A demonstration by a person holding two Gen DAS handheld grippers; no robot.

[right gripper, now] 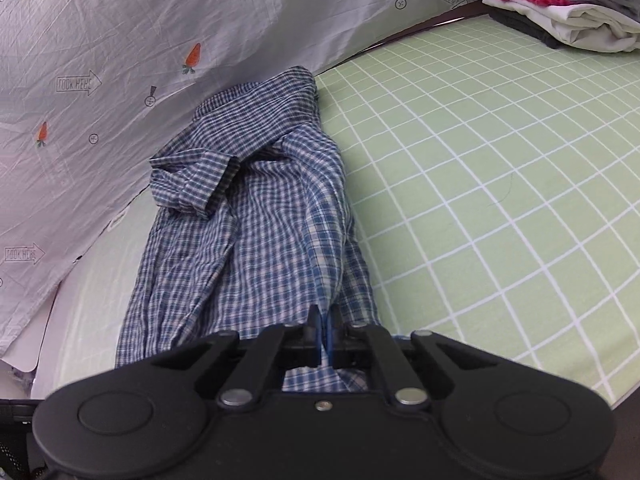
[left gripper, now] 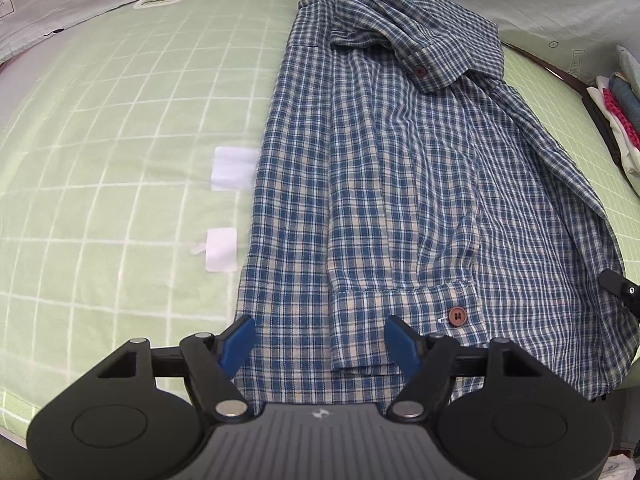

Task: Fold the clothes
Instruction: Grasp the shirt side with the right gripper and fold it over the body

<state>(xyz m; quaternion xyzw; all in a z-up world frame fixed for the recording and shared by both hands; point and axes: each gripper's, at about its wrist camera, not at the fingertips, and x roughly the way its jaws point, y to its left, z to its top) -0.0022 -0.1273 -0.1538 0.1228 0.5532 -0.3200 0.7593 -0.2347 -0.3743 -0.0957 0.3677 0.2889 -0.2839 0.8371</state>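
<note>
A blue and white plaid shirt (left gripper: 400, 184) lies lengthwise on the green checked sheet (left gripper: 120, 140), collar far from me, one sleeve folded over its body with a brown cuff button (left gripper: 457, 316) showing. My left gripper (left gripper: 320, 340) hovers open over the shirt's near hem, blue pads apart, nothing between them. In the right wrist view the same shirt (right gripper: 248, 220) stretches away from me, and my right gripper (right gripper: 323, 334) is shut on a fold of the shirt's near edge, which rises into its pads. A part of the right gripper (left gripper: 620, 288) shows at the shirt's right edge.
Two white patches (left gripper: 234, 168) sit on the sheet left of the shirt. A pile of folded clothes (right gripper: 568, 12) rests at the far right corner. A grey printed sheet (right gripper: 120, 60) hangs along the far side. Bare green sheet (right gripper: 500, 180) spreads right of the shirt.
</note>
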